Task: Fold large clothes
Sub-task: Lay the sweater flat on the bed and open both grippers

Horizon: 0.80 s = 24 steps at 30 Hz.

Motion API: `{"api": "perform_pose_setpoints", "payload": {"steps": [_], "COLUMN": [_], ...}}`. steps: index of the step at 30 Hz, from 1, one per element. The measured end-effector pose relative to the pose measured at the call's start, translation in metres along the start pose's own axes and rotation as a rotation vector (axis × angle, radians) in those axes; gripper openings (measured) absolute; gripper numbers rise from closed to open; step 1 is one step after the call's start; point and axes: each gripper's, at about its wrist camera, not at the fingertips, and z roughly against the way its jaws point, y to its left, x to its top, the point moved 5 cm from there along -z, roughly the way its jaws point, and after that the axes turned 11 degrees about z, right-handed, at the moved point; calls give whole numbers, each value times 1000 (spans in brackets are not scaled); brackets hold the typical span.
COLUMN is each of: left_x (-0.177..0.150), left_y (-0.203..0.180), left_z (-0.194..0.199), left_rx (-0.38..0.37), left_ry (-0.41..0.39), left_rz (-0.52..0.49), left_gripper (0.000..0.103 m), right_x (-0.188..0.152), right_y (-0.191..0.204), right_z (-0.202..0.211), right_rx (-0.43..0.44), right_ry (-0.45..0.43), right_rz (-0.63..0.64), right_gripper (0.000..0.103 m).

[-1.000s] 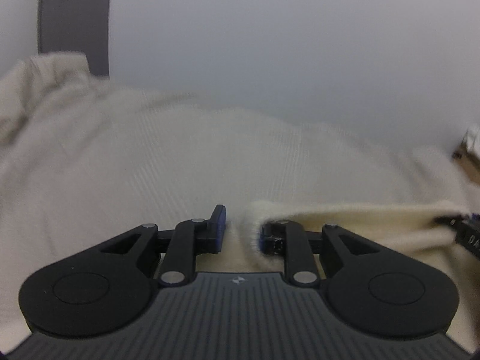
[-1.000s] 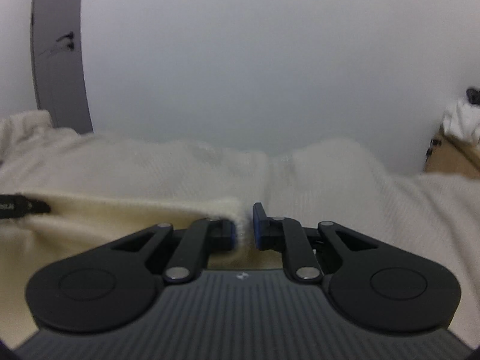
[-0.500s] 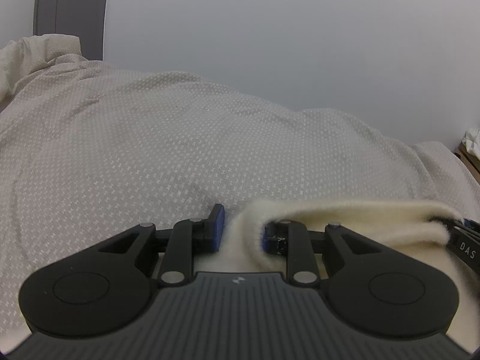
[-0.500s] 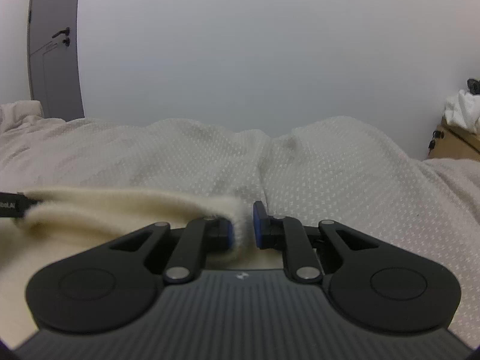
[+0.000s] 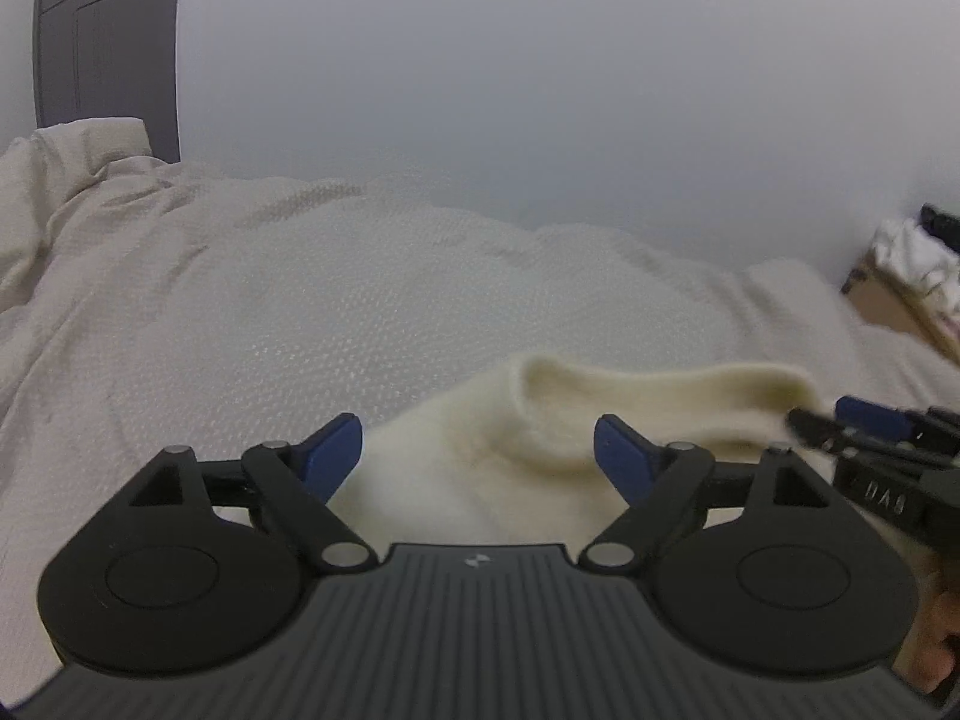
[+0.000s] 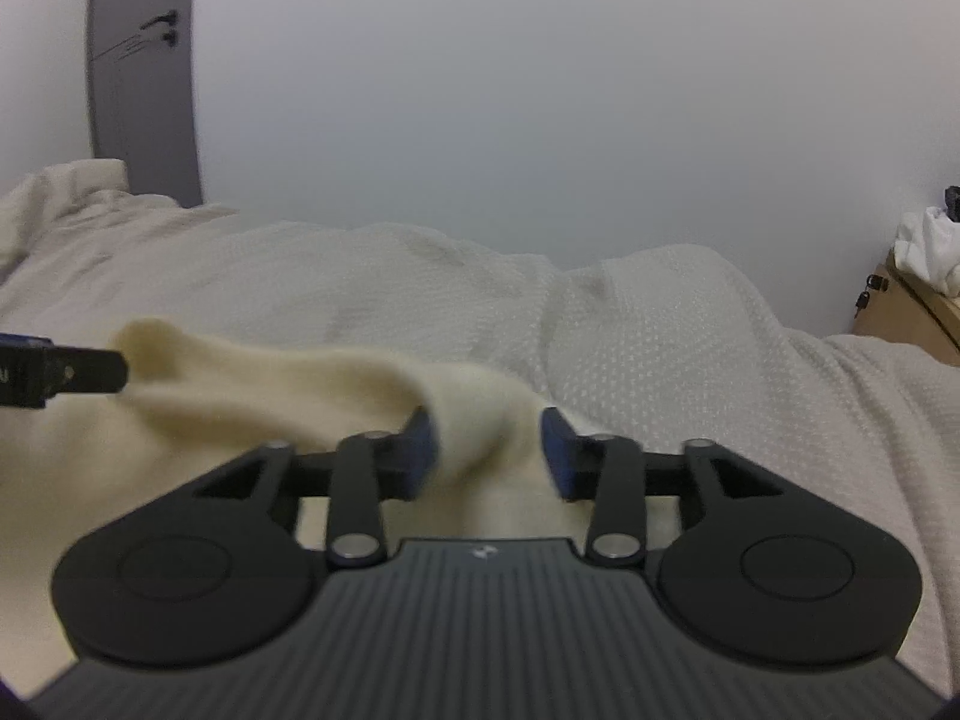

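A cream knitted garment (image 5: 660, 384) lies on the bed with its folded edge raised in a soft ridge. My left gripper (image 5: 477, 438) is opening wide; the garment's edge sits loose between the blue pads (image 5: 336, 450), which do not press on it. In the right wrist view, my right gripper (image 6: 487, 450) is opening too, with a fold of the garment (image 6: 270, 384) slack between its pads. The right gripper's fingertips (image 5: 852, 420) show at the right of the left wrist view. A left gripper finger (image 6: 60, 369) shows at the garment's left end.
A white textured bed cover (image 5: 300, 300) spreads ahead to a plain wall. Bunched bedding (image 5: 78, 150) lies far left under a grey door (image 5: 108, 48). A wooden cabinet (image 6: 912, 306) with white cloth on top stands at the right.
Both grippers were shut on the garment's folded edge and now stand apart from it. The left view has risen and pulled back a little; the edge has slumped onto the bed.
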Motion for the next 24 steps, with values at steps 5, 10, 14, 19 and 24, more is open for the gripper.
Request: {"api": "perform_pose_setpoints", "payload": {"steps": [5, 10, 14, 19, 24], "left_x": [-8, -30, -60, -97, -139], "left_y": [-13, -24, -32, -37, -43], "left_z": [68, 156, 241, 338, 407], "left_rx": [-16, -26, -44, -83, -116], "left_ry": [-49, -102, -138, -178, -173], "left_rz": [-19, -45, -44, -18, 1], "left_gripper": [88, 88, 88, 88, 88], "right_x": [3, -3, -18, -41, -62], "right_y": [4, 10, 12, 20, 31], "right_z": [60, 145, 214, 298, 370], "right_rx": [54, 59, 66, 65, 63], "right_ry": [-51, -109, -123, -141, -168], "right_rz": [-37, -46, -92, -113, -66], "right_gripper": [52, 52, 52, 52, 52]}}
